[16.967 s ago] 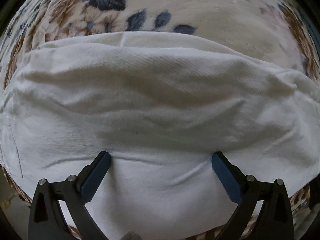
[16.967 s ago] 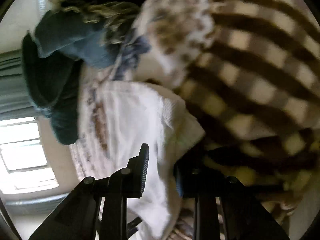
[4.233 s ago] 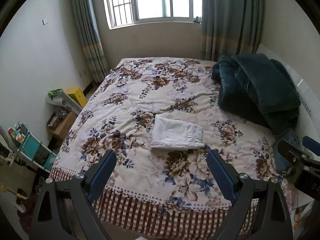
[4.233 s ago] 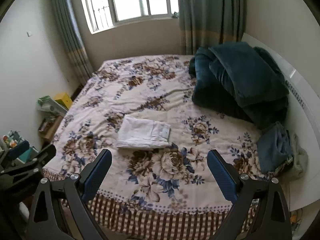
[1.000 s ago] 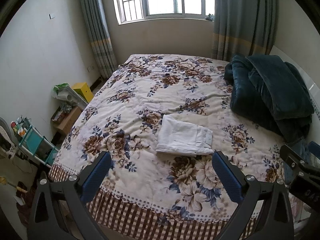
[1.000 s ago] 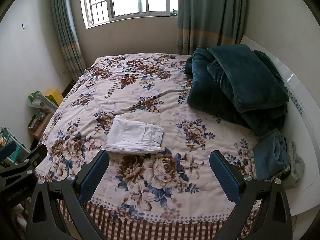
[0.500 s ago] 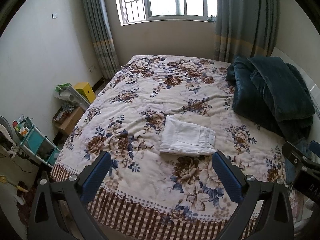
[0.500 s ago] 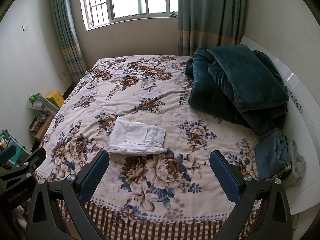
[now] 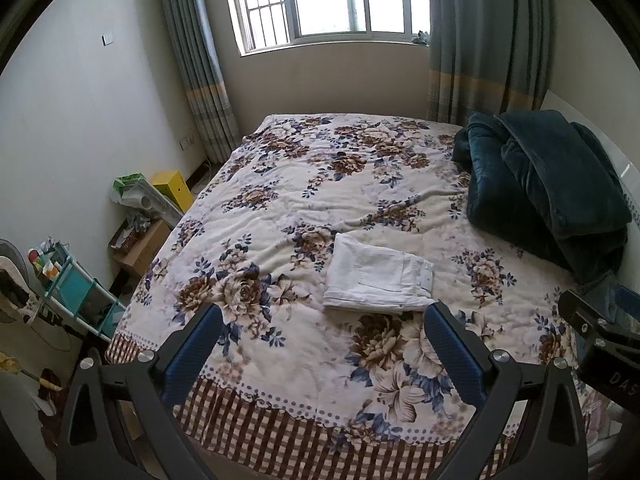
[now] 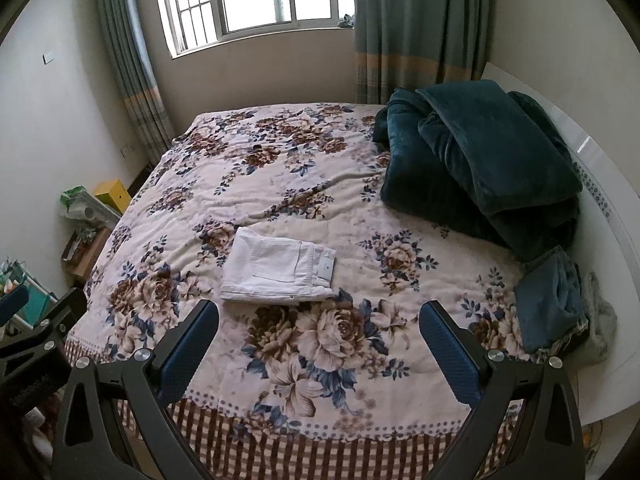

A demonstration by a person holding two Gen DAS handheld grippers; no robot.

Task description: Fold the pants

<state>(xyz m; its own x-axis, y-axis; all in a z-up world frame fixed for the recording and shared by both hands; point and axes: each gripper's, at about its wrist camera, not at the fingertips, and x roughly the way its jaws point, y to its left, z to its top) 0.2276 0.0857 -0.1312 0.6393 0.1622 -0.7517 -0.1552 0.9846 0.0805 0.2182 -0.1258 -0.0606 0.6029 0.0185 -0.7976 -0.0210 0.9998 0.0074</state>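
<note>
Reaching back could mess up the folded white cotton pants point(image 9: 378, 280) lying beyond both wide-open, empty grippers point(image 9: 324, 344) point(image 10: 318, 340).

Home bedroom. Double bed under a cream quilt with brown and blue flower print point(image 9: 320, 184), checked brown hem at the foot. Bundled dark teal plush blanket point(image 10: 480, 160) at the head end by a white headboard point(image 10: 600, 184). Barred window point(image 9: 332, 0) with grey-green striped curtains point(image 9: 484, 40). Floor clutter along the left wall: yellow box point(image 9: 174, 190), cardboard box point(image 9: 138, 242), teal wire rack point(image 9: 76, 288).
</note>
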